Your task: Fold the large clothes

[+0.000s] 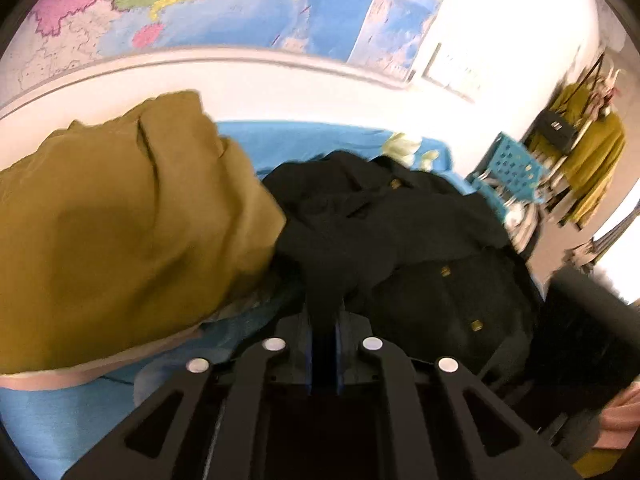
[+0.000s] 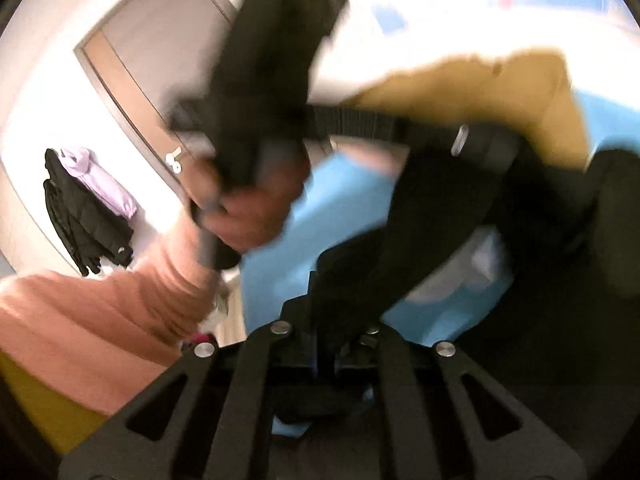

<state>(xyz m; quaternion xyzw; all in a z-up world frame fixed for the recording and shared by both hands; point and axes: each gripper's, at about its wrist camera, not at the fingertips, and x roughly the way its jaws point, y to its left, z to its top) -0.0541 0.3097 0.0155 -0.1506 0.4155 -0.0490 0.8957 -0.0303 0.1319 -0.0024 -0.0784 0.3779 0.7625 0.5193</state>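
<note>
blue sheet (image 1: 312, 140) under crumpled black coat (image 1: 400, 232); left gripper (image 1: 323, 316) and right gripper (image 2: 326, 304) both pinch it.

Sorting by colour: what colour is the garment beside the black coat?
Mustard yellow garment, plain; clearest in the left wrist view.

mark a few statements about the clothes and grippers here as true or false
1. The left gripper is shut on a fold of the black coat. True.
2. The mustard garment lies to the right of the black coat in the left wrist view. False: it lies to the coat's left.
3. The clothes rest on a blue sheet. True.
4. The right gripper stands wide open over bare sheet. False: it is shut on black fabric.
5. A red basket stands by the wall. False: the basket is turquoise.
6. A map hangs on the wall. True.
</note>
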